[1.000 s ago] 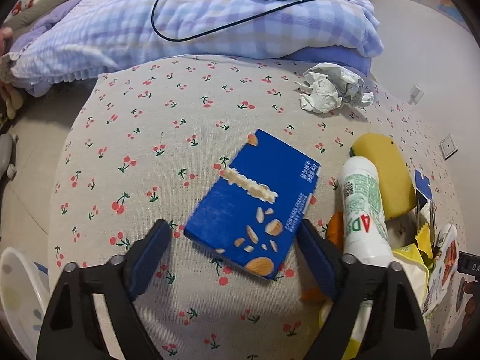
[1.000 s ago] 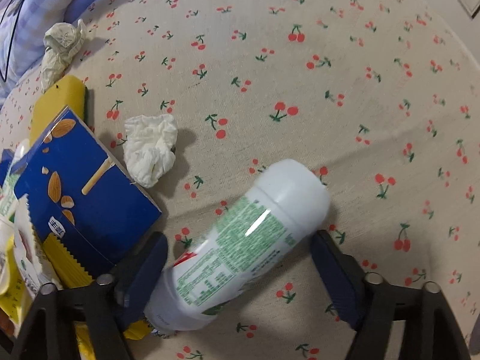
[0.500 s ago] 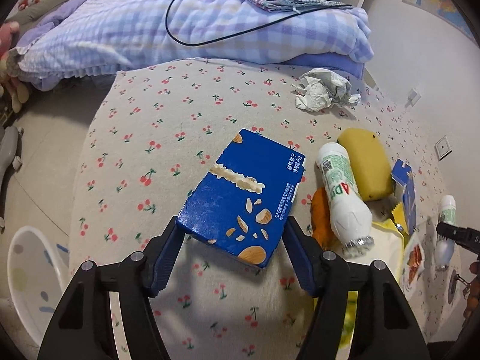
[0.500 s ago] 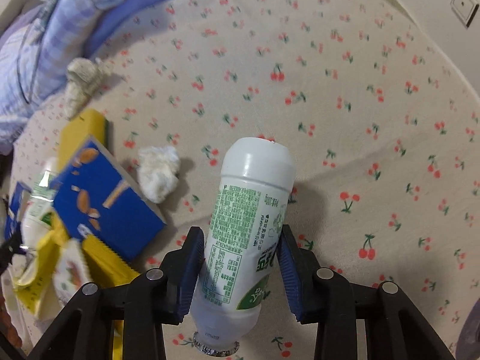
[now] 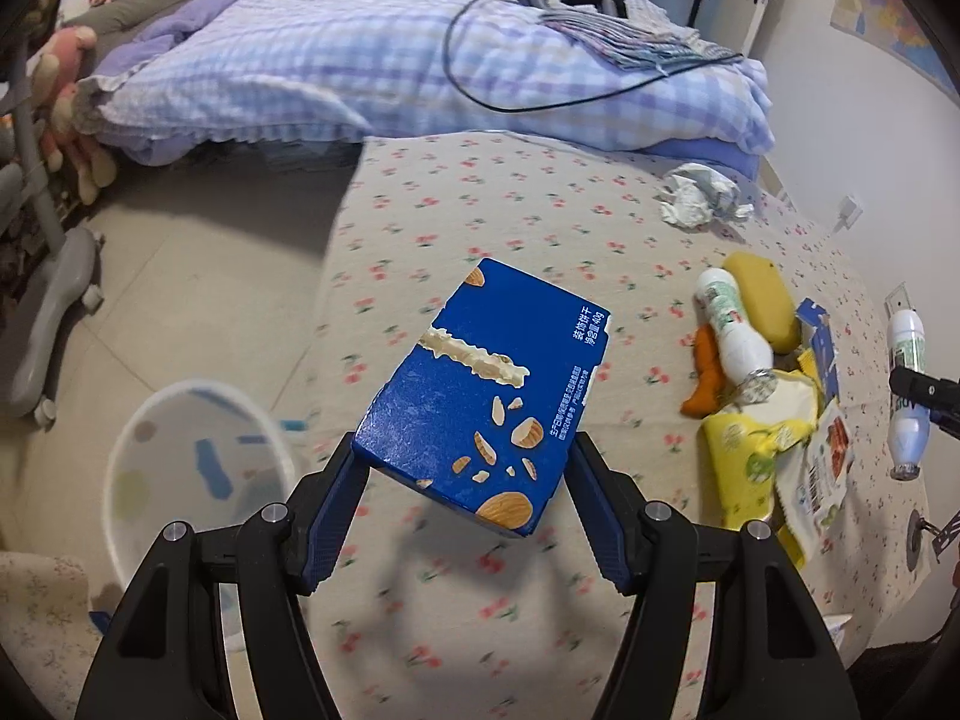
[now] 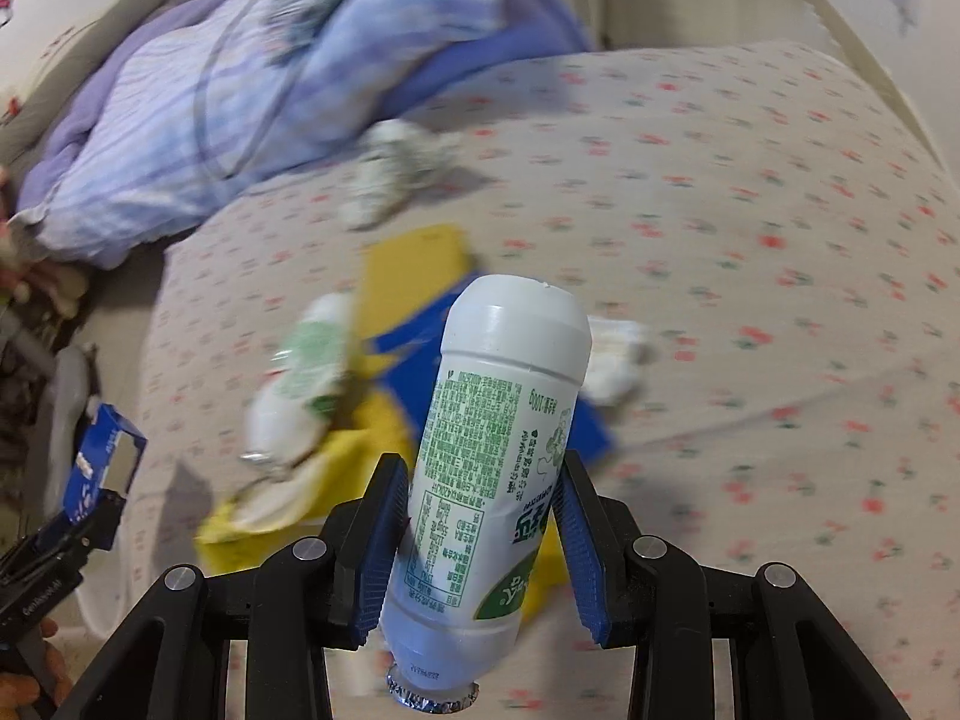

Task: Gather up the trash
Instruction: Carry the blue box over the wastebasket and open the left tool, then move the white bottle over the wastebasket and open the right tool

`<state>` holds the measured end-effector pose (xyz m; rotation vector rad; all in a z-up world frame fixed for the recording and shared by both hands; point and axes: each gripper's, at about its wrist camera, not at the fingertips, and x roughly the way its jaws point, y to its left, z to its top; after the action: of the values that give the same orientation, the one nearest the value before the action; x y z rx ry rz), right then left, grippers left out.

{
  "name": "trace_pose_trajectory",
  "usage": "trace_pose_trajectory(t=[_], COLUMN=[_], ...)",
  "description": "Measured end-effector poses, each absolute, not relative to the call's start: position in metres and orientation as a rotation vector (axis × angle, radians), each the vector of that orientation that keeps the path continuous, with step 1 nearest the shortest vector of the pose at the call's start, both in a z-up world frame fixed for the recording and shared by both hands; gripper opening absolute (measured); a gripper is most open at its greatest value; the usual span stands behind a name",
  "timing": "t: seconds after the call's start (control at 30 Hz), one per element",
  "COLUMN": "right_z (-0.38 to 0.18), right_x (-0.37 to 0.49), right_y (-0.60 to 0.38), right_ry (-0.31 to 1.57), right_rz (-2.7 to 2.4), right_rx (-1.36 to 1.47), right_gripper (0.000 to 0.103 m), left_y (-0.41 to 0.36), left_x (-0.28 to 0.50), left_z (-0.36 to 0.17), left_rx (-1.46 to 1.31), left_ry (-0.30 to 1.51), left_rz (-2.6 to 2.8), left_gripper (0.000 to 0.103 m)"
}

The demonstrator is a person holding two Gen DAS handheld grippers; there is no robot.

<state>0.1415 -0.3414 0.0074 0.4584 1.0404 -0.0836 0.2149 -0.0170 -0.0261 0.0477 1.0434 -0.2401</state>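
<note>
Above cherry-print bed (image 5: 456,630), box (image 5: 480,396) in left gripper (image 5: 462,516).

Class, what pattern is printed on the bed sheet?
Small red cherries with green leaves on beige sheet, clearest in the left wrist view.

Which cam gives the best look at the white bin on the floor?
Left wrist. The white round plastic bin sits on the floor at lower left, past the bed edge, rim and inside visible though blurred, left of the held blue biscuit box. The right wrist view does not show the bin at all.
</note>
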Motion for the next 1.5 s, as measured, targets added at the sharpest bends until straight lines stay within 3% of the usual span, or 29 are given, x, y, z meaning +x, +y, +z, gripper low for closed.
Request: trace_pose_trajectory(t=[0.33, 0.77, 0.87, 0.9, 1.5], right_z=[0.014, -0.024, -0.032, -0.034, -0.061], right_x=[0.169, 0.199, 0.203, 0.204, 0.233], right_y=[-0.228, -0.088, -0.072, -0.067, 0.002], right_ry=[1.024, 1.076, 1.089, 1.093, 1.113], right_rz=[0.092, 0.322, 0.354, 0.363, 0.495], right_rx=[0.345, 0.246, 0.234, 0.231, 0.241], right_gripper=[0.043, 0.044, 0.044, 0.044, 0.045], left_y=[0.071, 0.164, 0.172, 0.175, 0.218], left_x=[0.194, 0.184, 0.179, 0.176, 0.142], left_z=[-0.022, -0.04, -0.042, -0.042, -0.046], left_rx=[0.0, -0.09, -0.072, -0.06, -0.03], left_ry=[1.06, 1.116, 1.12, 1.117, 1.126], left_rz=[-0.127, -0.002, 0.037, 0.051, 0.152], left_gripper=[0.069, 0.071, 0.09, 0.092, 0.094])
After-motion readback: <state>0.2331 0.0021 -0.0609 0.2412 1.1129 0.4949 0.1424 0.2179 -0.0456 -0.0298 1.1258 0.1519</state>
